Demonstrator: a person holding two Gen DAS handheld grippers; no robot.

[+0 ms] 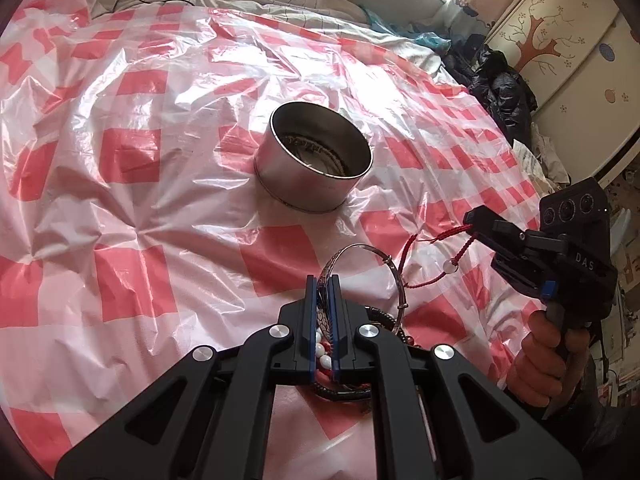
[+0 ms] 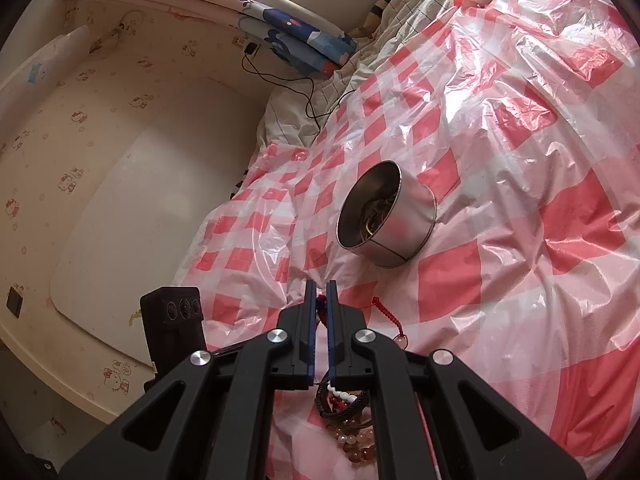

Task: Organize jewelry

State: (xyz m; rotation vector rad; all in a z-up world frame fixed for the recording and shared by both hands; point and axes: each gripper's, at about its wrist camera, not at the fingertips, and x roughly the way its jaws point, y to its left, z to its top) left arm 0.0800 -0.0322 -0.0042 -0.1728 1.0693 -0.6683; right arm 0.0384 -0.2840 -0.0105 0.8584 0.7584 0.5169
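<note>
My left gripper (image 1: pixel 323 280) is shut on a patterned silver bangle (image 1: pixel 390 260), which stands on edge above a pile of jewelry: white pearl beads (image 1: pixel 324 354) and a dark bracelet (image 1: pixel 340 394). A round metal tin (image 1: pixel 316 160) stands open on the checked plastic sheet beyond it, with some jewelry lying inside. My right gripper (image 1: pixel 478 220) is at the right, held by a hand (image 1: pixel 536 360). In the right wrist view the right gripper (image 2: pixel 320 284) is shut on a red braided cord (image 2: pixel 386 316) that trails down to a bead. The tin (image 2: pixel 384 216) lies ahead of it.
A red and white checked plastic sheet (image 1: pixel 132 152) covers the bed. More bracelets and pink beads (image 2: pixel 356 444) lie under the right gripper. Dark clothing (image 1: pixel 500 84) is heaped at the bed's right edge by a cupboard. A black cable (image 2: pixel 308 96) runs from the wall onto the bedding.
</note>
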